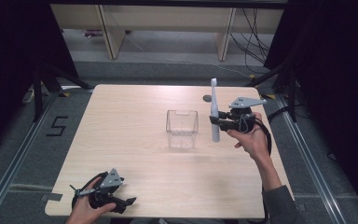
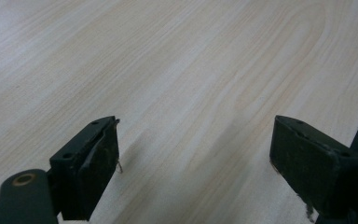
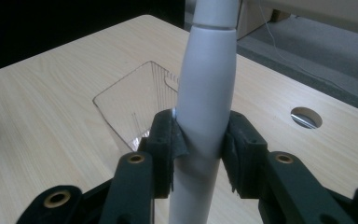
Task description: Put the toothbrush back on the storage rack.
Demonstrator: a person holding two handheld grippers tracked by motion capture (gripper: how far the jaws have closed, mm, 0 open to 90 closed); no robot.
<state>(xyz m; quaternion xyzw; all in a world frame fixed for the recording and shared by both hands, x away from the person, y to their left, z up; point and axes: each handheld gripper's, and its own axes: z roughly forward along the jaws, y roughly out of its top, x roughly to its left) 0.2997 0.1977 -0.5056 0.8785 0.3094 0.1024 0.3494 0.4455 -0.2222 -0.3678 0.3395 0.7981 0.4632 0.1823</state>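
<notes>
Nearest the high camera, the left gripper [image 1: 121, 201] rests at the table's [image 1: 135, 112] near left corner in the person's left hand [image 1: 86, 207]. Its own view shows the two black jaws spread wide over bare wood, with nothing between them.

Farther off on the right, the right gripper [image 1: 216, 119] is held above the tabletop in the right hand [image 1: 251, 137]. It is clamped on a white electric toothbrush [image 1: 214, 109], pads pressing both sides of the thick handle about halfway up. That toothbrush stands nearly upright, brush head on top, clear of the table.

Just left of it, a clear plastic cup [image 1: 182, 128] with squared sides stands upright near the table's middle. A round cable hole [image 3: 306, 117] is set in the table's far edge beyond the toothbrush.
</notes>
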